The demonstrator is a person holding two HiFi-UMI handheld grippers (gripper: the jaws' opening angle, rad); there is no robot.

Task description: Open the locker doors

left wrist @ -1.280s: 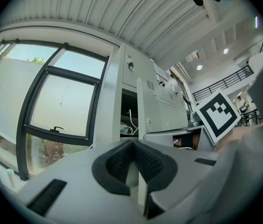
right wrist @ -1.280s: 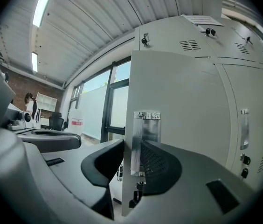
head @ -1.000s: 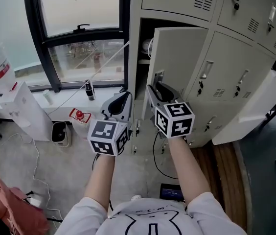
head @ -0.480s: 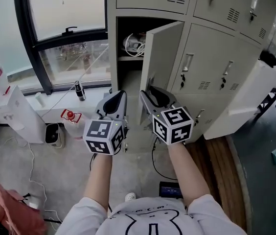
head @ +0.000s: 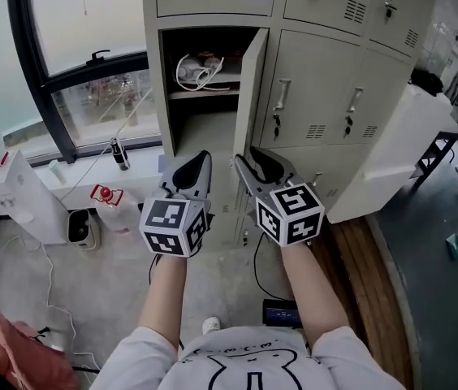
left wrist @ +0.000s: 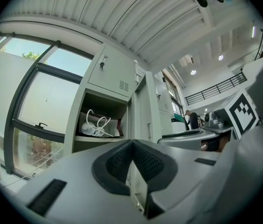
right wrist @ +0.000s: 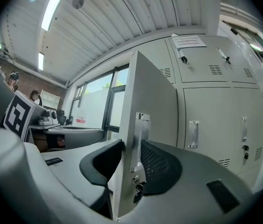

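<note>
The grey locker door (head: 249,96) in the middle row stands swung out, almost edge-on to me. My right gripper (head: 256,160) is shut on its free edge; in the right gripper view the door (right wrist: 152,106) runs between the pads, at the metal handle plate (right wrist: 140,136). My right gripper (right wrist: 132,157) has its jaws just eased slightly wider, with the door still between them. My left gripper (head: 192,163) hangs beside it in front of the open compartment (head: 200,96), touching nothing. Seen from its own camera, my left gripper (left wrist: 131,146) is shut and empty. A coiled white cable (left wrist: 95,125) lies on the shelf inside.
Closed lockers (head: 326,80) with handles fill the wall to the right, and a white panel (head: 383,169) leans against them. A large window (head: 75,63) is on the left, with a bottle (head: 118,153) on its sill. A white box (head: 79,226) and cables lie on the floor.
The locker door has swung further open, from angled to nearly edge-on. Both grippers moved back together with it, and the inside shelf with the cable now shows.
</note>
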